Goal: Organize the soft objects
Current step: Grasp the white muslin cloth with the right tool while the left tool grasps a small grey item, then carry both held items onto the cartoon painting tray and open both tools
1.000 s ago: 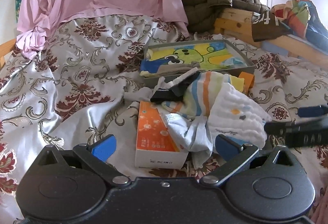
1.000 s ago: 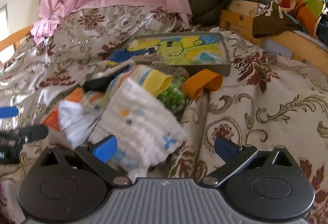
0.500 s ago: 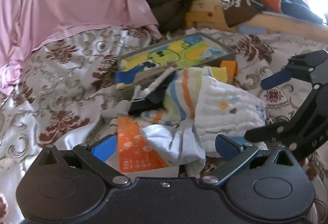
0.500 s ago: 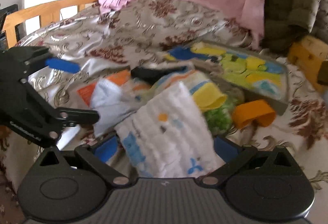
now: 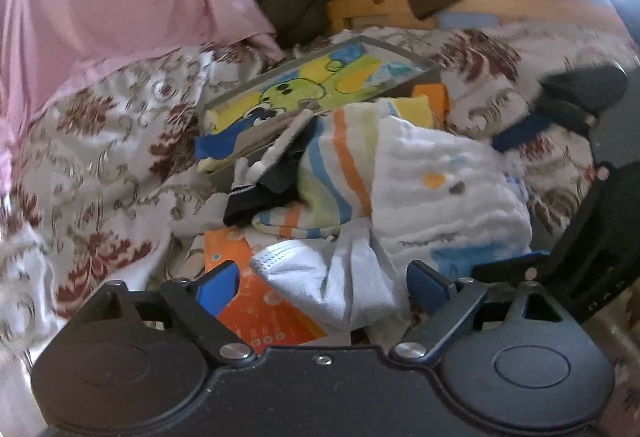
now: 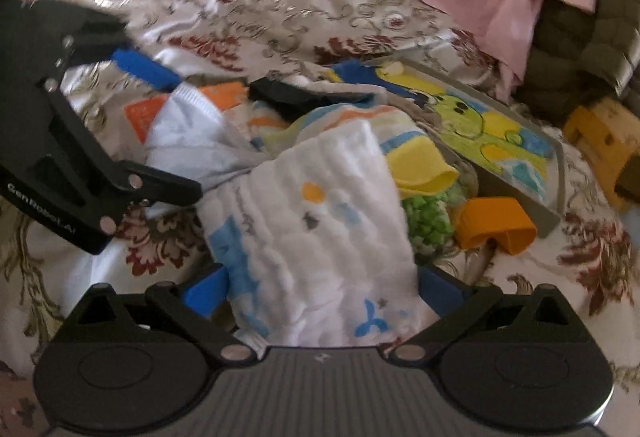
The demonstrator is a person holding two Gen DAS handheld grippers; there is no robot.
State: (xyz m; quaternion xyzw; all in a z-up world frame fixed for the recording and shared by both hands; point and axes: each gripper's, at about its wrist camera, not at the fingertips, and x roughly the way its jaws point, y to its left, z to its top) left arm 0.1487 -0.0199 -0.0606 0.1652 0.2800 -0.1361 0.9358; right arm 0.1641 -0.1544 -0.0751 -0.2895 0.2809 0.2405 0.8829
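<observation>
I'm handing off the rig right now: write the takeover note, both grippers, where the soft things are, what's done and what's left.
Left gripper: open, jaws just closing a little, straddling the grey-white cloth on the orange box; no grip yet.
Right gripper: open, white quilted muslin cloth between its fingers, not clearly pinched.
Pile on the floral bedspread: striped towel, yellow cloth, green fluffy item, orange band, beside the grey tray with cartoon liner.
Done: nothing sorted. Left: everything.
</observation>
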